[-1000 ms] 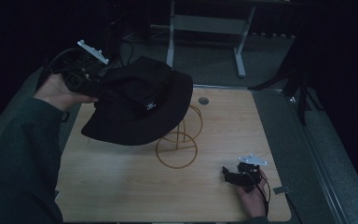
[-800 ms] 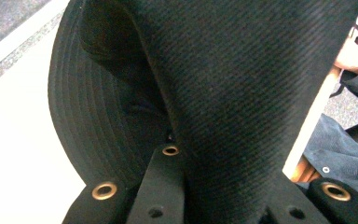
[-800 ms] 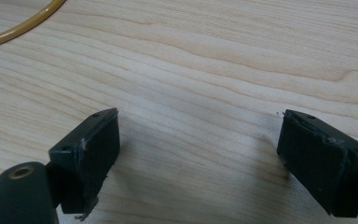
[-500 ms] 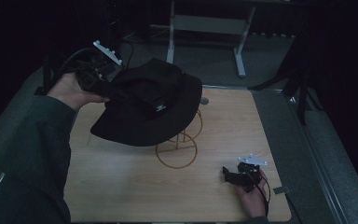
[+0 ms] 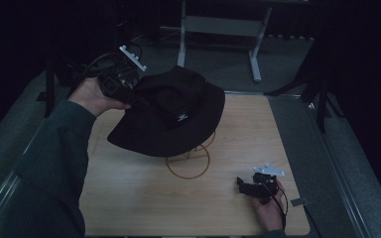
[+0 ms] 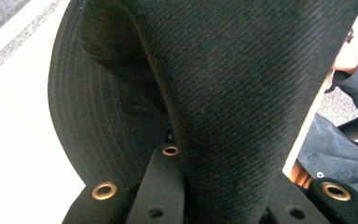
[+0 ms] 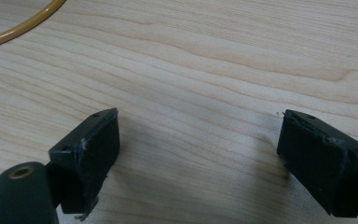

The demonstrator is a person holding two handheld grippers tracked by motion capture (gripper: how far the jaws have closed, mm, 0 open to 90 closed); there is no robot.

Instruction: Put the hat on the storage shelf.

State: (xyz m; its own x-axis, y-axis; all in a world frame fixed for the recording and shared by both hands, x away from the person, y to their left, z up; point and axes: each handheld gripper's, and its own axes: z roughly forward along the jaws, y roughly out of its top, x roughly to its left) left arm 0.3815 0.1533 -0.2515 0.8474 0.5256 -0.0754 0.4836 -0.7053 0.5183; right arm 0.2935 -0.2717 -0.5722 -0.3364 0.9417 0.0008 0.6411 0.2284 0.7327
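Now the left hand-held gripper (image 5: 129,91) clamps the black twill hat (image 5: 171,116) above the round gold wire stand (image 5: 188,161); the right hand-held gripper (image 5: 250,186) rests released on the wooden bench (image 5: 129,198).

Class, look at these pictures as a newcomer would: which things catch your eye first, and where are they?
A black bucket hat stands out, held above the middle of the wooden table by the left gripper, shut on its crown. Under it stands a yellow wire stand. At the near right corner the right gripper rests on the table, fingers wide apart.
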